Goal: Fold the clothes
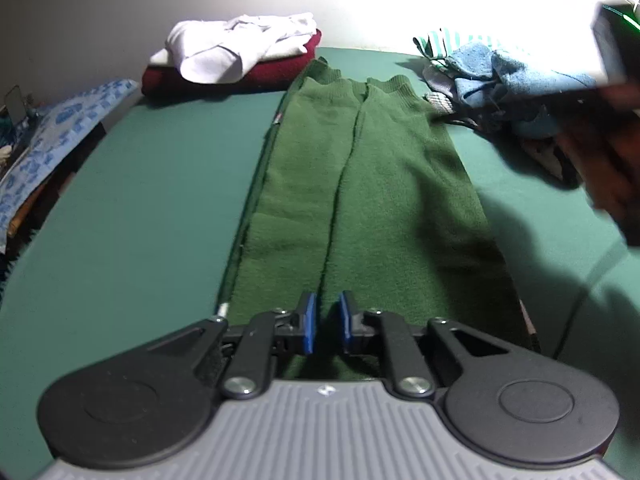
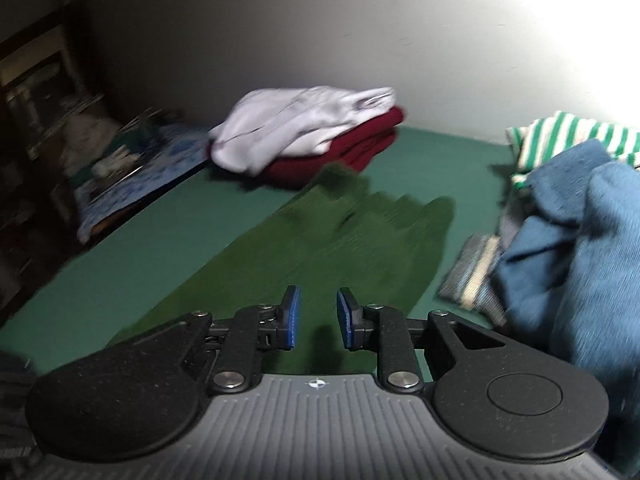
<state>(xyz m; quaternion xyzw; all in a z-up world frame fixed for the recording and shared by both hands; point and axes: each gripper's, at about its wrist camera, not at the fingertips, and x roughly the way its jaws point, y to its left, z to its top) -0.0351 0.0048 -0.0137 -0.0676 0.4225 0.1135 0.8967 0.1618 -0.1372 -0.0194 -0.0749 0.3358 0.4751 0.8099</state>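
A dark green knitted garment (image 1: pixel 360 184) lies flat and lengthwise on the green table (image 1: pixel 160 208), its sleeves folded in side by side and its ribbed cuffs at the far end. My left gripper (image 1: pixel 328 322) hovers over the garment's near edge, its blue pads a narrow gap apart with only the flat cloth showing between them. In the right wrist view the garment (image 2: pixel 328 248) runs away to the upper right. My right gripper (image 2: pixel 318 318) is above its near right part, open, with nothing between its pads. The picture is blurred.
A white garment (image 1: pixel 240 46) lies on a folded maroon one (image 1: pixel 224 72) at the far left. A heap of blue and striped clothes (image 1: pixel 512 76) sits at the far right. A blurred dark hand and tool (image 1: pixel 600 152) cross the right edge. A blue patterned cloth (image 1: pixel 48 148) lies left.
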